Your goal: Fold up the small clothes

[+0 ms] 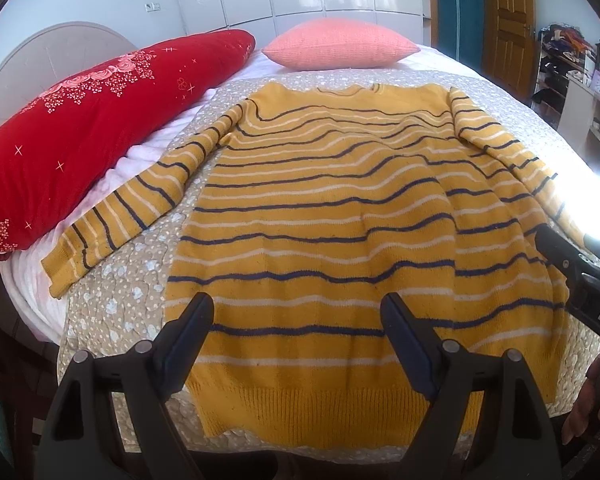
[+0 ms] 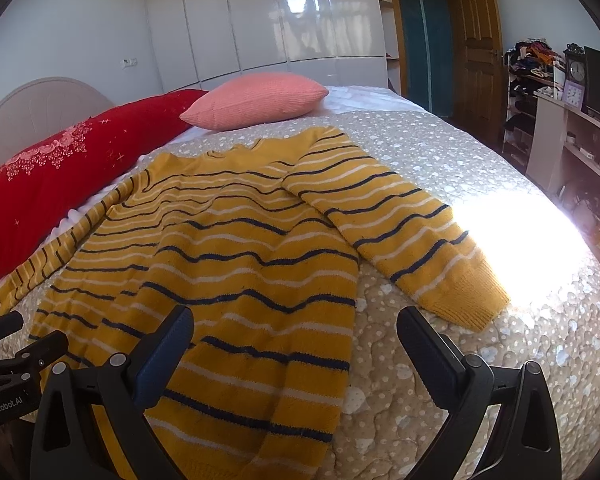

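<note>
Yellow knit sweater [image 1: 340,216], striped, spread flat on quilted bedspread [image 2: 440,360]. Soft, light, floppy, likely stretchy. Best pinched at sleeve cuff [image 2: 468,296] or hem corner. Left gripper [image 1: 296,320] and right gripper [image 2: 296,332] both spread wide, holding nothing, above hem.

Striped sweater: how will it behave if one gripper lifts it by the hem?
The sweater looks like soft knit, rippled across the body, so it will likely drape and sag. Its sleeve lies loose and would probably trail. Ribbed hem should grip rather than slip.
</note>
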A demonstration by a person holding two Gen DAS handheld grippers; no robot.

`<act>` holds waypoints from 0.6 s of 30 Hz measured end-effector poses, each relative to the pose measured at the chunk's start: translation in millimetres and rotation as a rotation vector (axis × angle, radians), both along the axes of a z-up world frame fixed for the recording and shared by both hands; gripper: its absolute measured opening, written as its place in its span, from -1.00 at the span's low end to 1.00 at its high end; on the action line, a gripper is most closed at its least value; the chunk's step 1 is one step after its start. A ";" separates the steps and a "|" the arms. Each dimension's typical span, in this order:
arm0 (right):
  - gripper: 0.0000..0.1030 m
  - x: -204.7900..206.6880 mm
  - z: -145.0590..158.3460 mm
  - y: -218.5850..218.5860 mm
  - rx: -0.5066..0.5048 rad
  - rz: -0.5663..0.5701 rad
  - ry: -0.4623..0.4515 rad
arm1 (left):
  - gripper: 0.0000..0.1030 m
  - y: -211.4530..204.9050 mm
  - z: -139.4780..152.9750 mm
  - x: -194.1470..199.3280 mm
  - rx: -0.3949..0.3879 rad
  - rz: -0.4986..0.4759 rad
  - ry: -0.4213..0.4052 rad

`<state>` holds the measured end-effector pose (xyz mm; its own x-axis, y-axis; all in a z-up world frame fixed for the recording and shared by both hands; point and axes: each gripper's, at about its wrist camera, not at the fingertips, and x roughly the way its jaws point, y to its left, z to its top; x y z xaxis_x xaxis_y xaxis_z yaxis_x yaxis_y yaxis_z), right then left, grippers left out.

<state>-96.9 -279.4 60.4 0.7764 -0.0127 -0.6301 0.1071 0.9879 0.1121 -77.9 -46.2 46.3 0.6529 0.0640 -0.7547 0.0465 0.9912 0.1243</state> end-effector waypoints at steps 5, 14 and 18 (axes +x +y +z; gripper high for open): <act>1.00 0.5 1.2 2.5 -0.003 0.006 -0.004 | 0.64 1.0 -1.3 0.6 -0.011 0.002 0.013; 1.00 -0.1 14.6 1.8 -0.008 0.000 -0.015 | 0.64 -4.9 14.4 -4.7 -0.011 -0.009 0.009; 1.00 -8.0 32.4 0.0 -0.035 -0.014 -0.035 | 0.64 -6.4 29.5 -8.3 -0.032 -0.016 -0.004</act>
